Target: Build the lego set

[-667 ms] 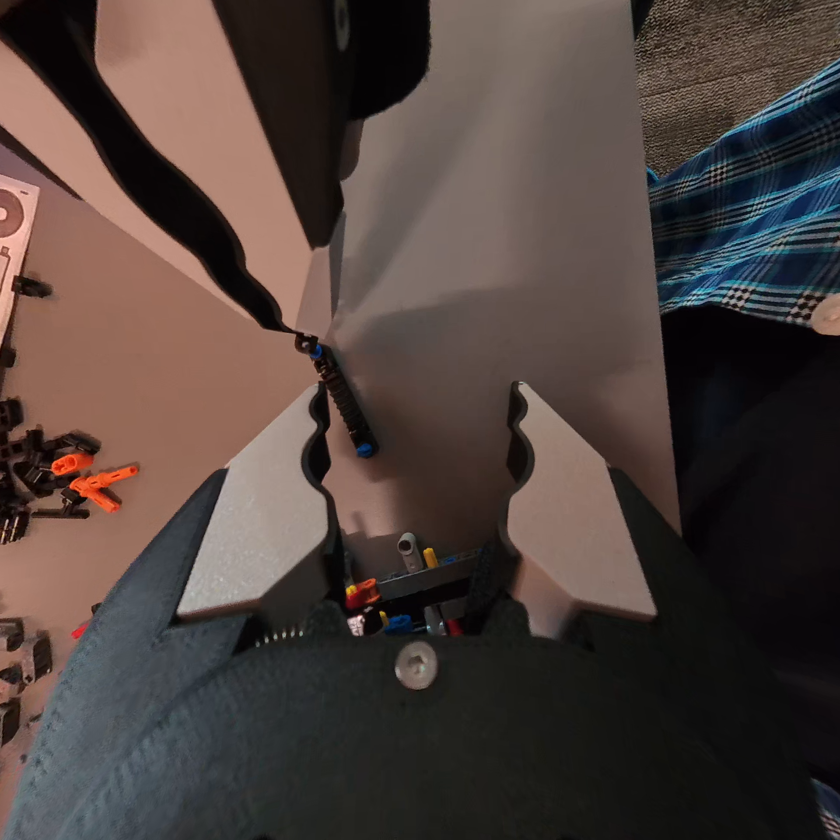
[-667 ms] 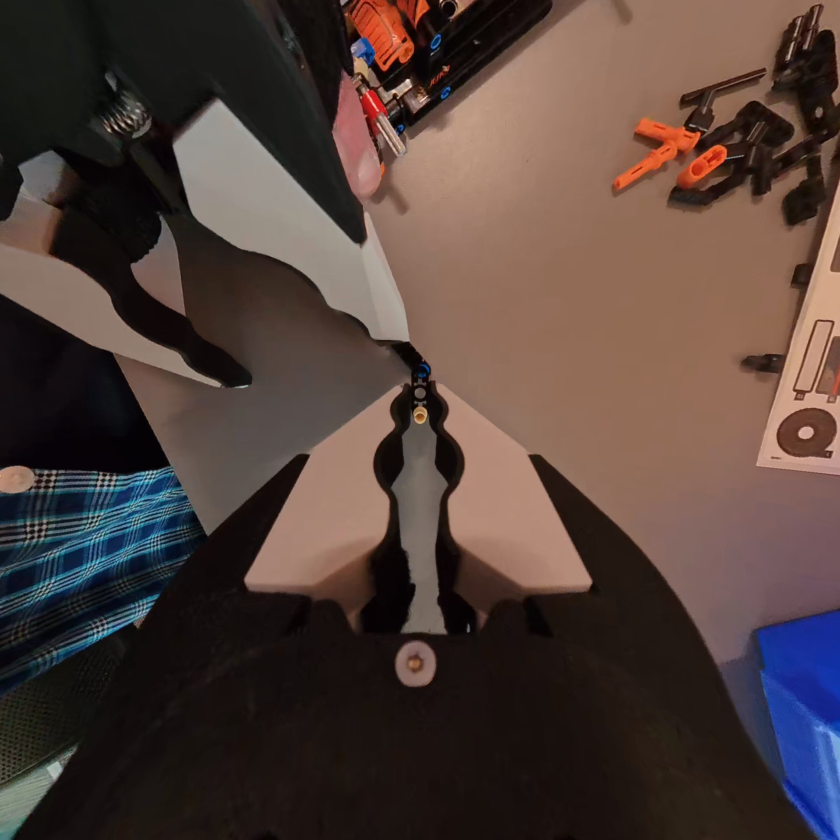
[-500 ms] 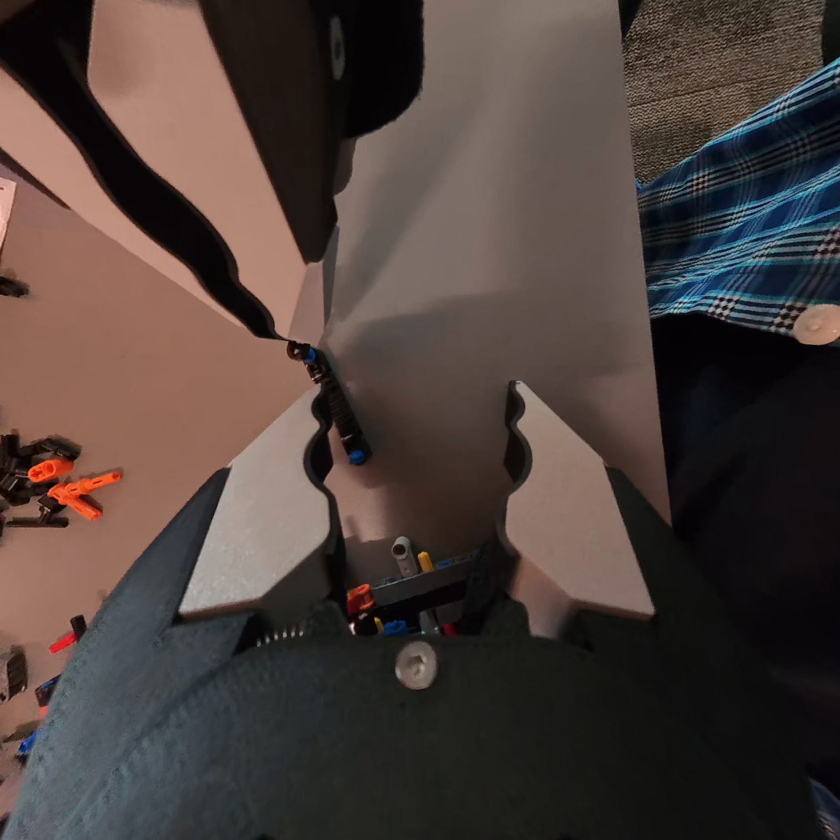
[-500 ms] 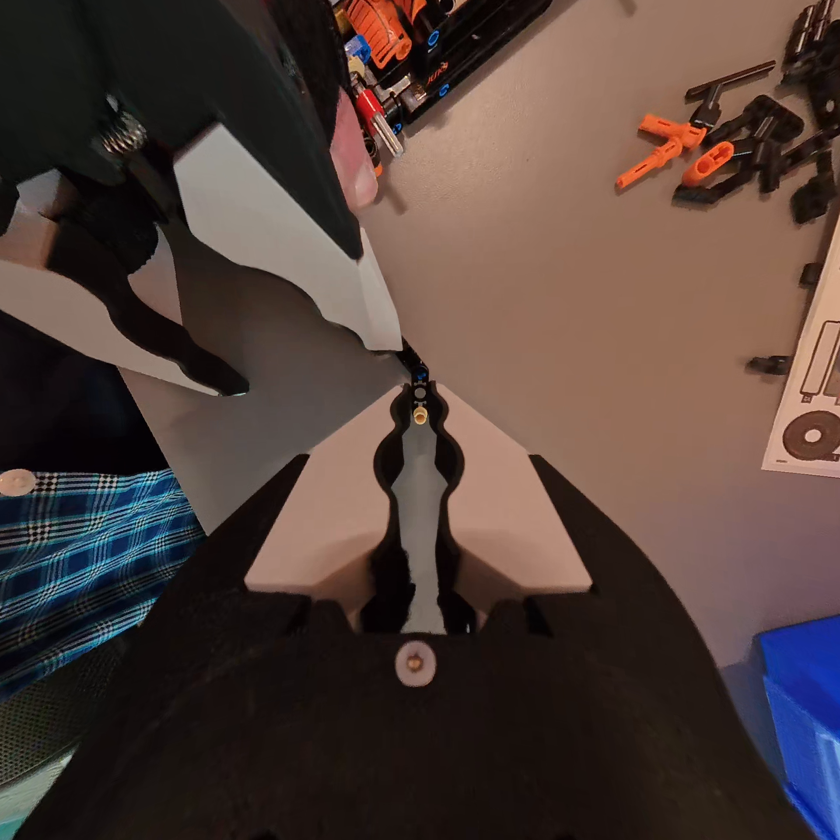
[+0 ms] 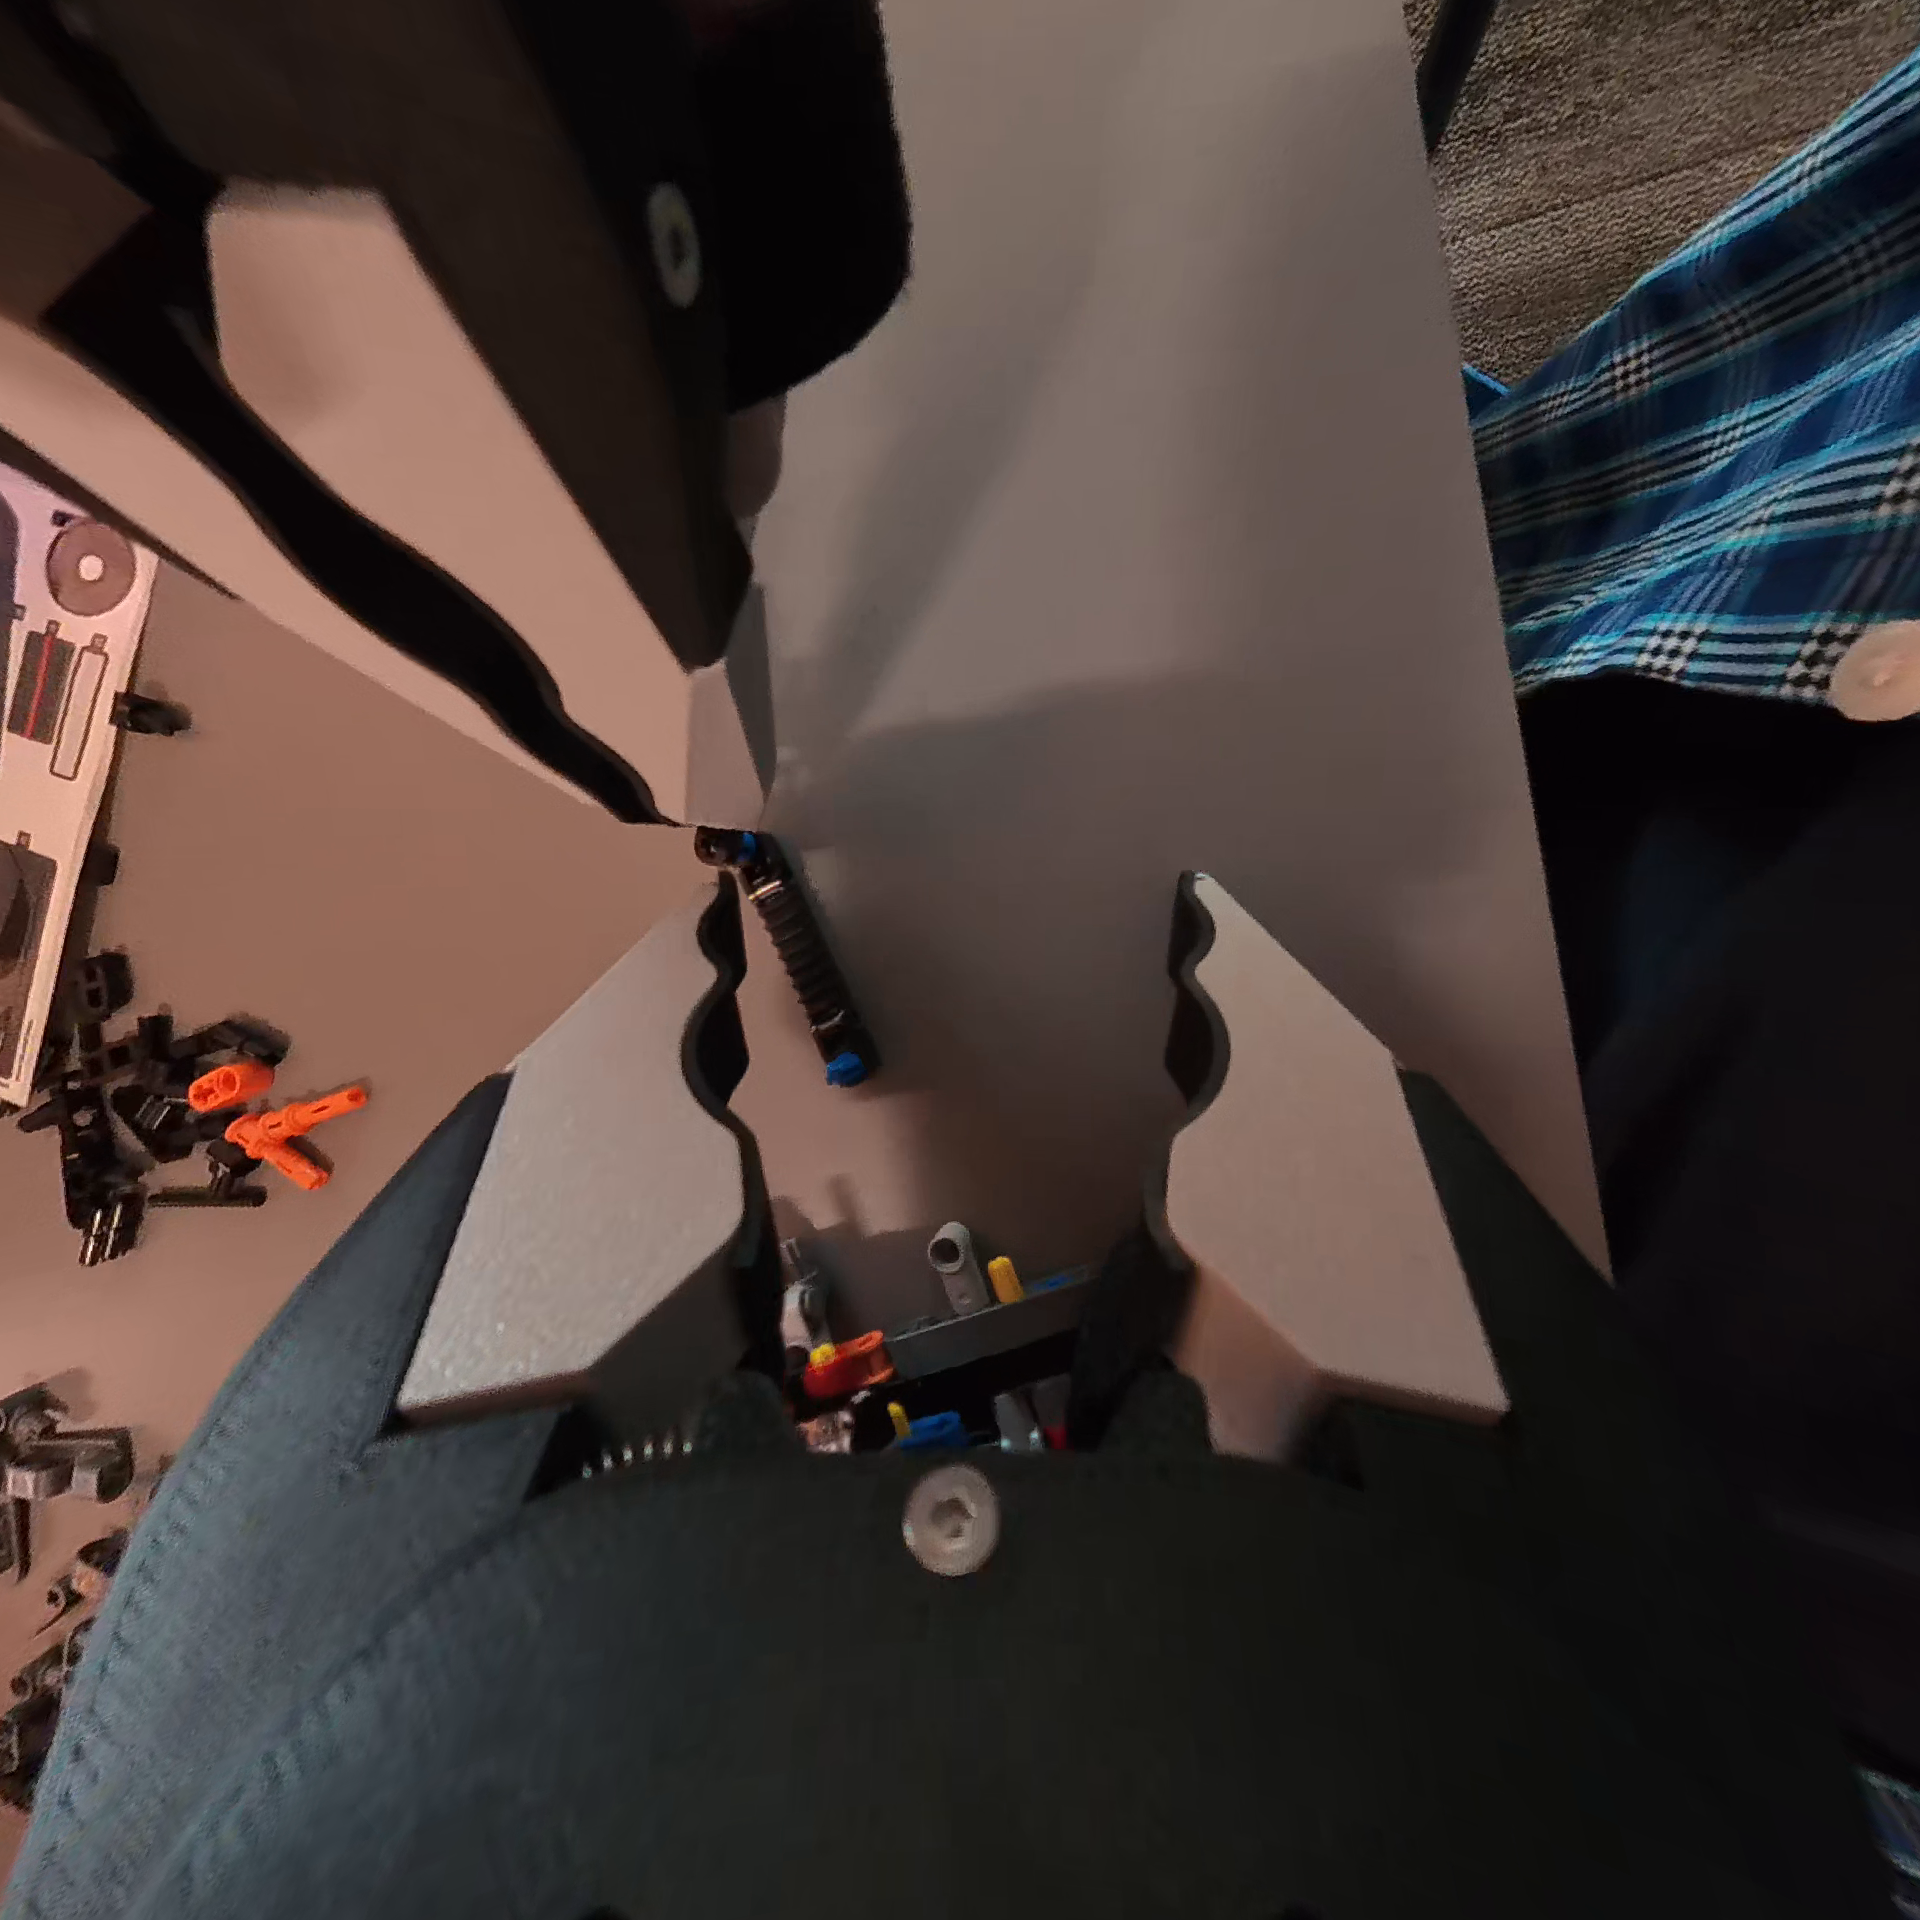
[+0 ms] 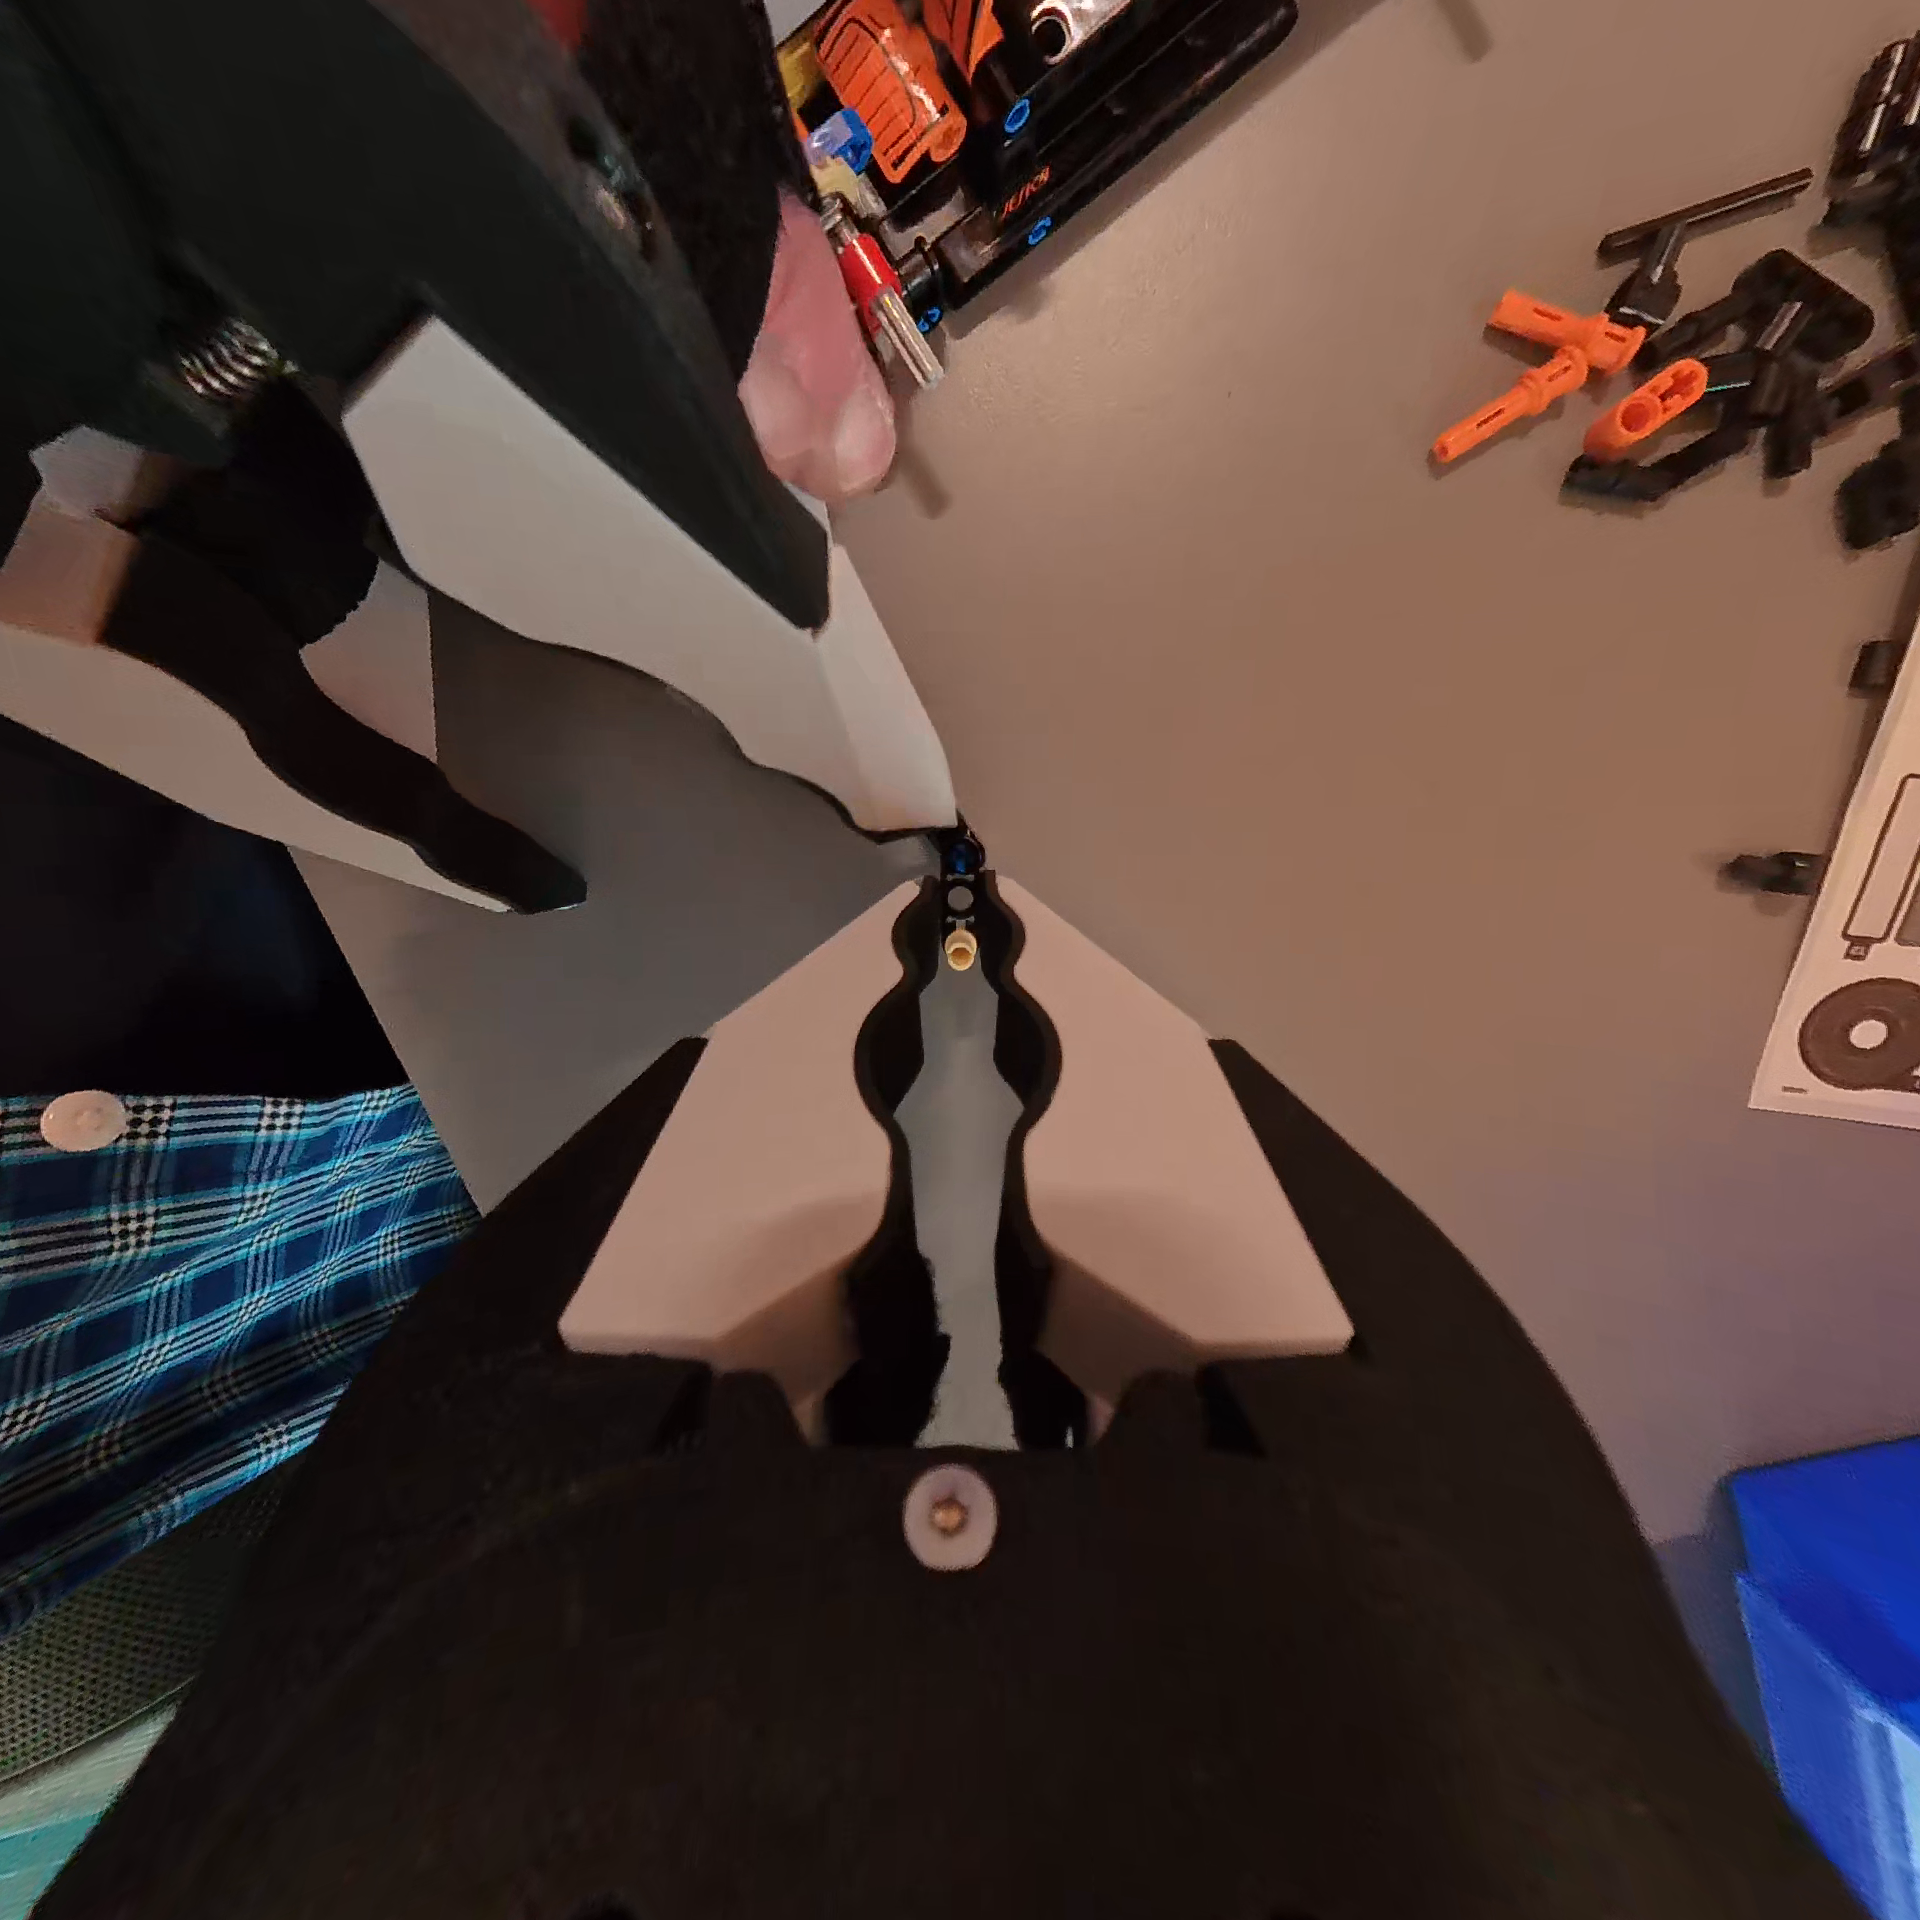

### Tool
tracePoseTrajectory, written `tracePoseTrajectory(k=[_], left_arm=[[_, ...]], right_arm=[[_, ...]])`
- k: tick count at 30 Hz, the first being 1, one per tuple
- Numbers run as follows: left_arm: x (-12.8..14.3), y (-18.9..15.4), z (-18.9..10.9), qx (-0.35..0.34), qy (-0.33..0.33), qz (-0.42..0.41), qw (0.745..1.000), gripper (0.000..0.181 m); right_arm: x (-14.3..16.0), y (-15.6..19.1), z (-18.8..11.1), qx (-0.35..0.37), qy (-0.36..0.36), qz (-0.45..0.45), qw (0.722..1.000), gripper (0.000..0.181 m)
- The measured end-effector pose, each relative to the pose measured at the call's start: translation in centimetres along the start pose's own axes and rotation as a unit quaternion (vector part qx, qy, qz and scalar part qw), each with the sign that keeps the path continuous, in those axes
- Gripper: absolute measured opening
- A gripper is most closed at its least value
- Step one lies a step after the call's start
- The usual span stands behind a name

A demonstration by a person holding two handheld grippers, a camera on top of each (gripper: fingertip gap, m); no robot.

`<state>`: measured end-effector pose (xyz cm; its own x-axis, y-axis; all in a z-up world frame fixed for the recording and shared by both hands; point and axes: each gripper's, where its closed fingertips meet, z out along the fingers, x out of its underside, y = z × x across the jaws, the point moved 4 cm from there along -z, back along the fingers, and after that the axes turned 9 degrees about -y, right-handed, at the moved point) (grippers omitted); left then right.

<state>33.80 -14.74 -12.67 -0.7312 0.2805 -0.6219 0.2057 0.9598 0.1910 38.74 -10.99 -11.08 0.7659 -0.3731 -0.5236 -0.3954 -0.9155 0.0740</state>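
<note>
Right claw (image 6: 956, 883) clenched on the top end of a black ribbed lego shock absorber (image 5: 810, 966), held above the desk (image 5: 1091, 520). Left claw (image 5: 951, 883) released, jaws wide; absorber hangs just inside its left finger (image 5: 623, 1122), contact unclear.

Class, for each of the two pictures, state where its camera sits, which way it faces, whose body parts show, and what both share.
Left wrist view: on the open left tongs, facing down at the table; plaid shirt at right.
Right wrist view: on the right tongs, shut on a black spring piece; a fingertip shows.
Shared: spring piece, orange pieces, printed sheet.
</note>
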Motion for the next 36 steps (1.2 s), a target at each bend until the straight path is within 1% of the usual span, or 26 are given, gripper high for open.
tracePoseTrajectory(k=[1,5,8,11,19,22,36], left_arm=[[-0.09,-0.02,0.02,-0.001,-0.002,0.002,1.000,0.082],[-0.13,0.25,0.01,-0.013,-0.003,0.014,1.000,0.082],[-0.60,0.24,-0.20,-0.019,-0.018,0.029,0.999,0.079],[-0.41,0.25,0.08,-0.018,-0.013,0.034,0.999,0.082],[-0.36,0.29,0.01,-0.016,-0.018,0.030,0.999,0.082],[-0.33,0.20,-0.18,-0.014,-0.017,0.029,0.999,0.079],[-0.10,0.12,-0.26,-0.012,-0.017,0.027,0.999,0.080]], right_arm=[[-0.02,0.01,0.01,0.000,0.000,0.000,1.000,0.004],[-0.05,0.02,0.07,0.001,0.000,0.001,1.000,0.004],[-0.06,0.00,0.09,0.002,0.000,0.001,1.000,0.005],[-0.05,-0.05,0.09,0.004,0.000,0.002,1.000,0.005],[-0.05,0.02,0.05,0.008,-0.003,0.012,1.000,0.005],[0.03,0.16,0.04,0.008,-0.005,0.010,1.000,0.005],[0.09,0.26,0.01,0.009,-0.009,0.003,1.000,0.005]])
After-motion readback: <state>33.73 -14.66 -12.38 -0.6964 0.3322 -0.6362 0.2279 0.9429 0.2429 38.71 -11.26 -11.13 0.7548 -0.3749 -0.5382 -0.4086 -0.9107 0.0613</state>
